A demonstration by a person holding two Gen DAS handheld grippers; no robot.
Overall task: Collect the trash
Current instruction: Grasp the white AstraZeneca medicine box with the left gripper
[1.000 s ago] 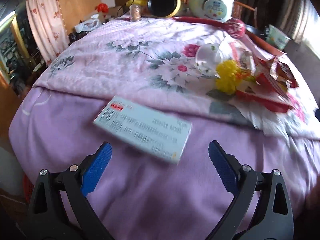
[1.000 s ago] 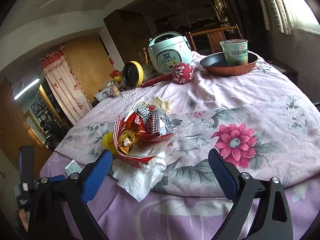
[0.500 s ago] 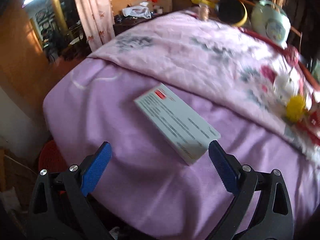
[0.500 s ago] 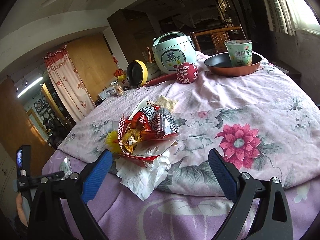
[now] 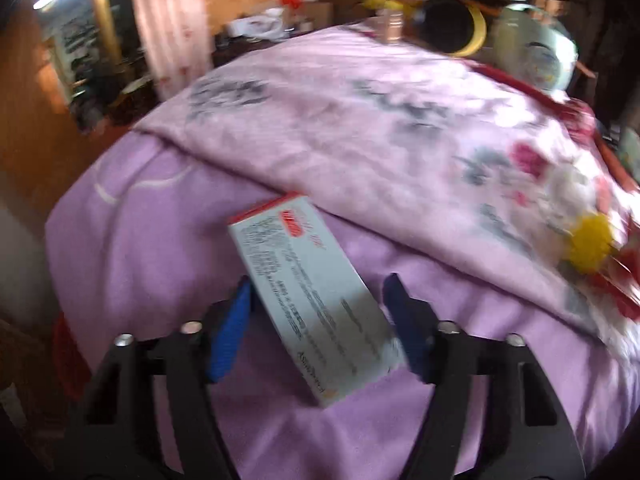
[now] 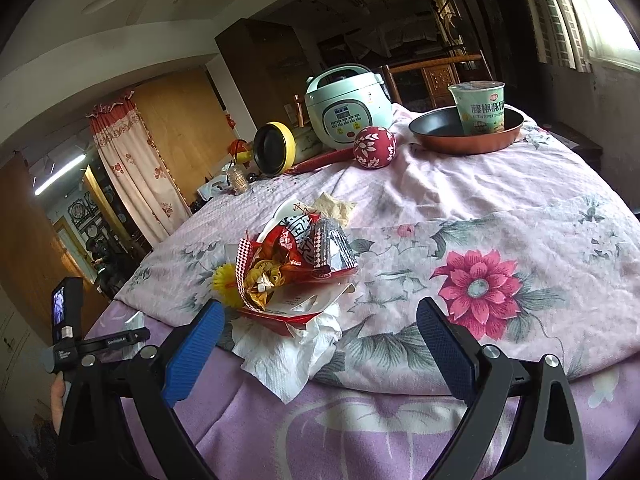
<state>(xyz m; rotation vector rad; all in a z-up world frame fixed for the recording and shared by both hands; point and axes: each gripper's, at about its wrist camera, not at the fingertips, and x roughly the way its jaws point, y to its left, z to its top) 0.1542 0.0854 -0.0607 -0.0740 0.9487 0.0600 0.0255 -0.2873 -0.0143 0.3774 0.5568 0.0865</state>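
A flat white box [image 5: 316,308] with printed text and a red end lies on the purple sheet [image 5: 160,264], its far end against the floral cover's edge. My left gripper [image 5: 316,284] straddles it. The jaws are closing, and both blue pads [image 5: 232,328] meet the box's long sides. A pile of red snack wrappers [image 6: 296,264], a crumpled white tissue [image 6: 288,356] and a yellow frilly piece [image 6: 224,280] sits on the floral cover. Just short of this pile my right gripper [image 6: 320,308] stands open and empty. The left handheld unit [image 6: 64,320] shows at the far left of the right wrist view.
At the far end stand a pale rice cooker [image 6: 348,112], a copper pan [image 6: 468,140] holding a noodle cup [image 6: 478,108], a red floral ball [image 6: 374,148] and a yellow-rimmed pan [image 6: 274,152]. The sheet drops off at the left edge, with something red [image 5: 64,360] below.
The left gripper moved onto the box and its jaws narrowed from wide open to the box's sides. The box now lies lengthwise between them. The right gripper's view is unchanged.
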